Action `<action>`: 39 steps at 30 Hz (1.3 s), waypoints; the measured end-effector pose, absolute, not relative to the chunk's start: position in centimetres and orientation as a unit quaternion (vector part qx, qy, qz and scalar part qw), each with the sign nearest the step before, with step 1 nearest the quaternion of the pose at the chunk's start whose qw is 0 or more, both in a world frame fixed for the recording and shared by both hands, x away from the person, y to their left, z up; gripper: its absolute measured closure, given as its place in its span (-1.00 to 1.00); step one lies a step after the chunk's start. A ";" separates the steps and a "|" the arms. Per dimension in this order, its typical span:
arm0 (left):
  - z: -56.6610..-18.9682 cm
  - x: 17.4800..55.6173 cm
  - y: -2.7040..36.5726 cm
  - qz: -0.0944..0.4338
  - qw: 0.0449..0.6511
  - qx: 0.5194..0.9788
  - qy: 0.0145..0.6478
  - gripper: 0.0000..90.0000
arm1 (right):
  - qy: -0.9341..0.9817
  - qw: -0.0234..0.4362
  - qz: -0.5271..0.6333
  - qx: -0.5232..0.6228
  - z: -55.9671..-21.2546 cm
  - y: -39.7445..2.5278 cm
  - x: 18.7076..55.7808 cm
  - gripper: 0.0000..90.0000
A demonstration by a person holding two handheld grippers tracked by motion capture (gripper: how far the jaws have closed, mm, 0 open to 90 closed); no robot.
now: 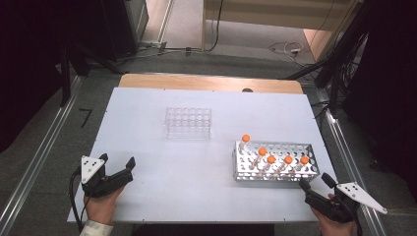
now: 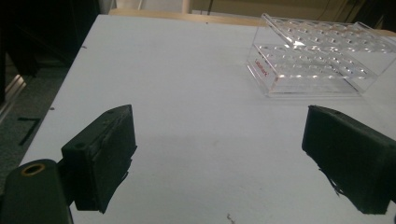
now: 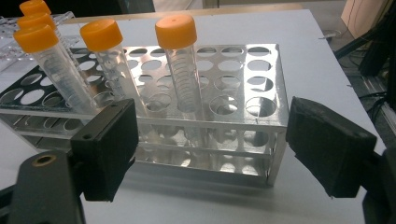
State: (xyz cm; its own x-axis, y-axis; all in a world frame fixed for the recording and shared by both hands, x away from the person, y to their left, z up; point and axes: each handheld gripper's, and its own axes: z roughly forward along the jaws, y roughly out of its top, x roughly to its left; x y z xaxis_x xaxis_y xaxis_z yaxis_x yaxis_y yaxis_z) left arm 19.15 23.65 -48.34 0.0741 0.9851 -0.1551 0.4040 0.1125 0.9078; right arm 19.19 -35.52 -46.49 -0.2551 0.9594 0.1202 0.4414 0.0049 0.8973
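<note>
We see a white worktop (image 1: 196, 182) carrying two racks. A clear plastic tube rack (image 1: 188, 122) sits empty near the middle, toward the far side. At the right, close to the near edge, stands a metal tube rack (image 1: 275, 161) holding five orange-capped tubes (image 1: 271, 162); four line its near row and one stands farther back at its left end. Our left hand-held gripper (image 1: 117, 171) rests at the near left corner with its jaws spread wide and nothing between them; in its own view the clear rack (image 2: 317, 60) lies ahead to the right. Our right hand-held gripper (image 1: 314, 186) sits at the near right corner, just beside the metal rack (image 3: 243, 93), jaws likewise wide apart and empty, with the tubes (image 3: 180, 60) directly ahead.
</note>
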 end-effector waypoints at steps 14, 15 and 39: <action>-48.2 19.1 22.9 0.342 0.439 0.592 0.583 -0.77 | 0.655 0.284 0.454 0.533 -46.6 -35.2 19.5 -0.59; -48.2 19.1 22.9 0.342 0.439 0.592 0.583 -0.77 | 0.655 0.284 0.454 0.533 -46.6 -35.2 19.5 -0.59; -48.4 19.3 22.5 0.347 0.429 0.595 0.584 -0.77 | 0.675 0.308 0.442 0.503 -46.4 -33.9 21.5 0.21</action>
State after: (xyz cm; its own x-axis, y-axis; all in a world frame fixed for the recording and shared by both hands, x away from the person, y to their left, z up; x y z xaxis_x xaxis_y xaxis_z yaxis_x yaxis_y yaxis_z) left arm 19.27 22.48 -48.37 0.0760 0.9932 -0.0881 0.3972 0.0508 0.9163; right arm 21.54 -33.92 -46.35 -0.3028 0.9526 0.0281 0.4077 0.1028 0.9073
